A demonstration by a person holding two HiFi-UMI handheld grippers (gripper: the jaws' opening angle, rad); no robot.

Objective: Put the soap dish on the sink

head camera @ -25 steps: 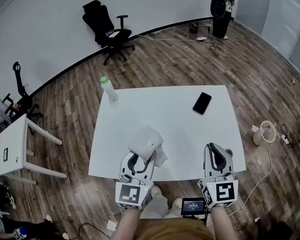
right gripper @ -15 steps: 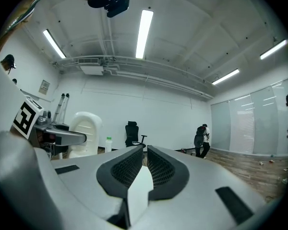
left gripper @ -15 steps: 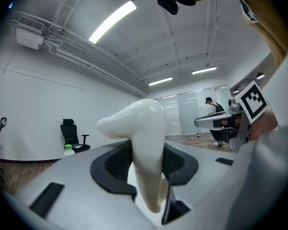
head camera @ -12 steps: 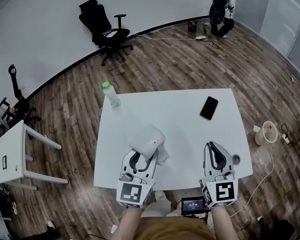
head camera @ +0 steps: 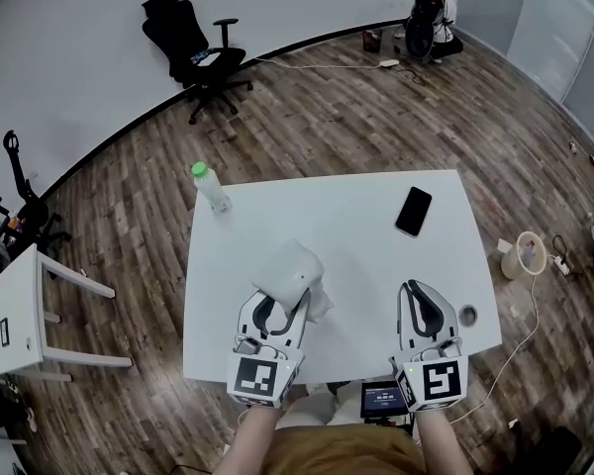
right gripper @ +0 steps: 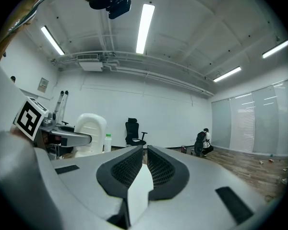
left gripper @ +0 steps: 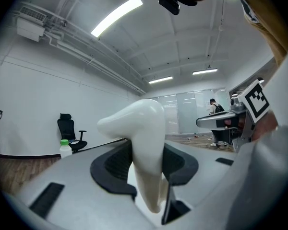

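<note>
Soap dish: the soap dish (head camera: pixel 291 270) is white, smooth and glossy. It sits in our left gripper (head camera: pixel 284 305), lifted over the near left part of the desk (head camera: pixel 356 226).
Left gripper: partly open, with both pads clamped on the dish. One thin edge runs down between the pads and the broad curved body stands above them.
Right gripper: our right gripper (head camera: pixel 419 295) has its jaws closed together with nothing between them. It hangs over the desk's near right edge.
Handling: we judge the dish rigid and light. Its glazed-looking skin is probably slippery, and it may chip if it is ceramic.
Where to hold: the rim or thin wall, as now, seated deep in the pads. The rounded body gives no flat face and would likely squirm out.
Risk: most of the dish stands above the grip, so a quick swing could pivot it.
Sink: none shows in any view, so we cannot place the goal.
Others: a bottle (head camera: pixel 210 186) and a phone (head camera: pixel 414 211) lie well apart from the dish.
</note>
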